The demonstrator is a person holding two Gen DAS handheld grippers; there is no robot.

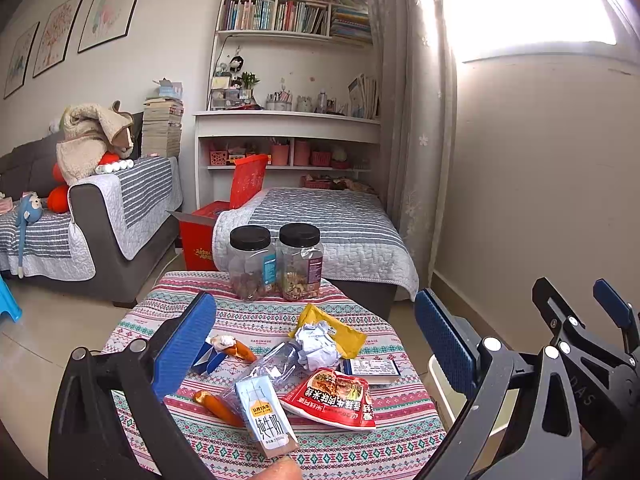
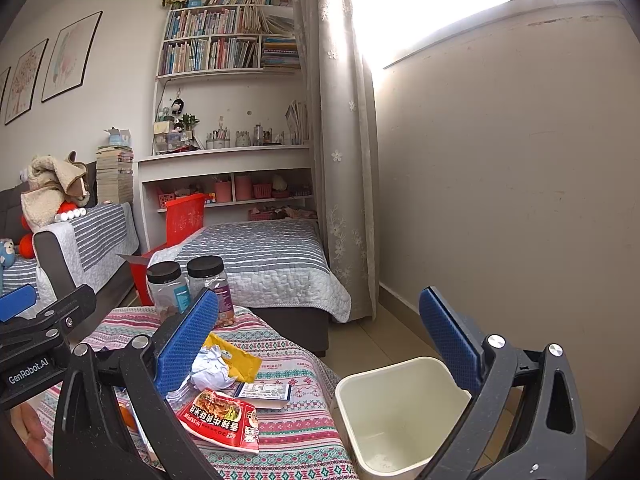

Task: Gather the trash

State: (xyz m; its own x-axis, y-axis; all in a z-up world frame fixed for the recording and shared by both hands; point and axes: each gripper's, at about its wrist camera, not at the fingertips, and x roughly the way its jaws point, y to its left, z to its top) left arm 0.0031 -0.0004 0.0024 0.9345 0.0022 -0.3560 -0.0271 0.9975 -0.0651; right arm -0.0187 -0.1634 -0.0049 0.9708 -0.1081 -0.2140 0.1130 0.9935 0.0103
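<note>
Patterned table (image 1: 340,452) holds a red wrapper (image 1: 334,402); left claw (image 1: 316,332) and right claw (image 2: 320,344) both spread

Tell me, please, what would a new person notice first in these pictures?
First, the litter heaped on the patterned table: a red noodle packet, a crumpled paper ball and a milk carton. Behind it stand two black-lidded jars. A white bin waits, empty, beside the table.

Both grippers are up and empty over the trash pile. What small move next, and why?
Probably lower the open left gripper onto the milk carton: it lies nearest, between the fingers, with nothing on top of it. The white bin beside the table looks empty and ready.
</note>
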